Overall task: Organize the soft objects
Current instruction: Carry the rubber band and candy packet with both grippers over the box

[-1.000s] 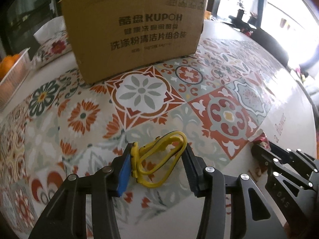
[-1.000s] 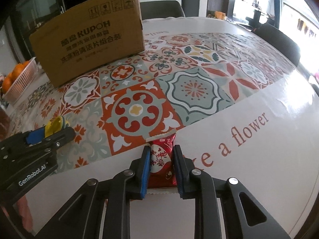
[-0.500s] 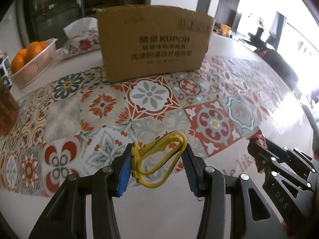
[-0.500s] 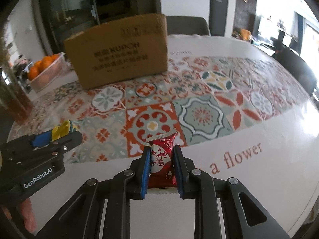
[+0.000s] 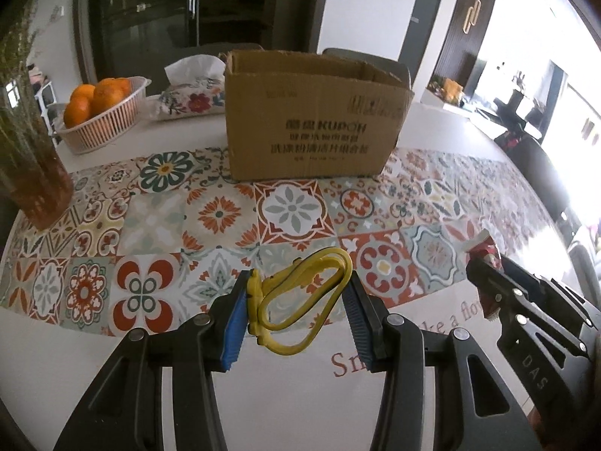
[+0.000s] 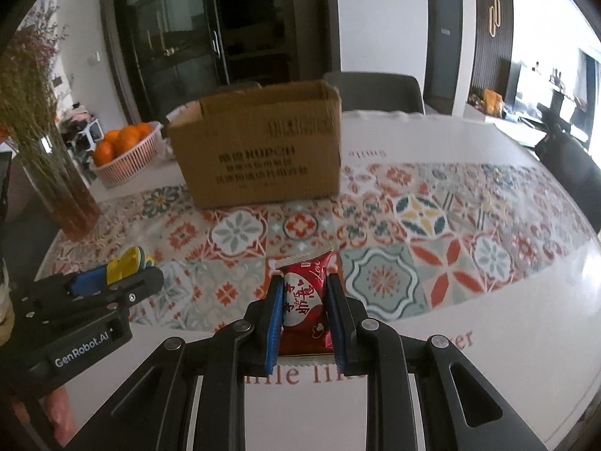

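My left gripper (image 5: 296,315) is shut on a yellow soft loop-shaped object (image 5: 300,297) and holds it above the patterned tablecloth. My right gripper (image 6: 303,312) is shut on a red snack packet (image 6: 304,300), also held above the table. An open cardboard box (image 5: 311,116) stands at the far side of the table, ahead of both grippers; it also shows in the right wrist view (image 6: 259,146). The right gripper with its packet (image 5: 486,259) shows at the right of the left wrist view. The left gripper (image 6: 112,282) shows at the left of the right wrist view.
A pink basket of oranges (image 5: 101,112) and a floral tissue pack (image 5: 188,94) stand far left by the box. A glass vase with dried flowers (image 5: 26,150) stands at the left edge. Chairs stand behind the table (image 6: 375,90).
Both grippers have risen and pulled back from the box with their objects still held; the box now looks smaller and its open top shows.
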`<act>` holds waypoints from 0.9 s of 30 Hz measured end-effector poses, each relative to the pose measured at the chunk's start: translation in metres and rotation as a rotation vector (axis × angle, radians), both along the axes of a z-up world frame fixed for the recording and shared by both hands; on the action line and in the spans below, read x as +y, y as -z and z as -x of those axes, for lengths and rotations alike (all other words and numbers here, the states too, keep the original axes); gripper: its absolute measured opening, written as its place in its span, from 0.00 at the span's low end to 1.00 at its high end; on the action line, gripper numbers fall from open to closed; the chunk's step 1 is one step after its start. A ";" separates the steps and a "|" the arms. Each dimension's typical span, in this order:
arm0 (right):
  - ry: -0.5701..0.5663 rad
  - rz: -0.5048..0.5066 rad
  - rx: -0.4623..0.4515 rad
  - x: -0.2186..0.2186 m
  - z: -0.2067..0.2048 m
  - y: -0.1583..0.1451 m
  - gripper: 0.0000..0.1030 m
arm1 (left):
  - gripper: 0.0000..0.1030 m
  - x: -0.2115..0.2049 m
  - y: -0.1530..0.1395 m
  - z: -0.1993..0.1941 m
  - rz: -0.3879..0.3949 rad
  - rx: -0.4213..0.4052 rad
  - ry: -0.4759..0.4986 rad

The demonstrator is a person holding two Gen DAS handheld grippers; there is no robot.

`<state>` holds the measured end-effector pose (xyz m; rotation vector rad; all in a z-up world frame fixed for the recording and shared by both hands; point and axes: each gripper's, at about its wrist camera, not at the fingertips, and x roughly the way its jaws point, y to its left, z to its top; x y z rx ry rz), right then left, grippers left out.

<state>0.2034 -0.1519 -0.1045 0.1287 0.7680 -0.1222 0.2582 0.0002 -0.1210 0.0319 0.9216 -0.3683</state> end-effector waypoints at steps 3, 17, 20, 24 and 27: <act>-0.010 0.001 -0.024 -0.002 -0.001 -0.009 0.23 | 0.46 -0.001 -0.009 0.003 0.007 -0.007 -0.021; -0.054 -0.012 -0.133 -0.008 -0.015 -0.049 0.23 | 0.46 -0.002 -0.055 -0.002 0.020 -0.095 -0.097; -0.053 -0.016 -0.160 -0.010 -0.022 -0.057 0.23 | 0.46 -0.003 -0.063 -0.007 0.019 -0.111 -0.108; -0.048 -0.019 -0.192 -0.016 -0.033 -0.067 0.23 | 0.46 -0.003 -0.073 -0.016 0.019 -0.136 -0.121; -0.042 -0.024 -0.219 -0.019 -0.043 -0.075 0.23 | 0.46 -0.006 -0.083 -0.026 0.020 -0.166 -0.117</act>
